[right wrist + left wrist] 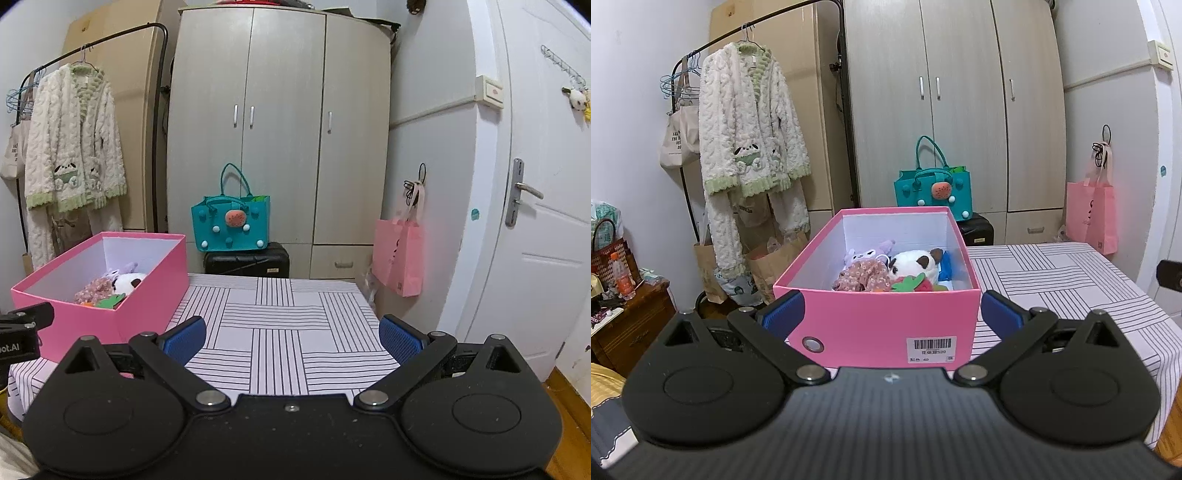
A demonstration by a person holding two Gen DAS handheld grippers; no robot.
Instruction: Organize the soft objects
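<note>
Soft toys are sitting in the pink box [877, 325].

The box's long axis is running straight away from my left gripper [890, 314], jaws wide and empty; my right gripper [291, 338], equally wide, is hovering over bare bench [280, 325], box off leftward.

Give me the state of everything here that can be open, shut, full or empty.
left tool: open, holding nothing
right tool: open, holding nothing
pink box: lid off, plush toys inside
wardrobe: doors shut
room door: shut
teal bag: top open
</note>
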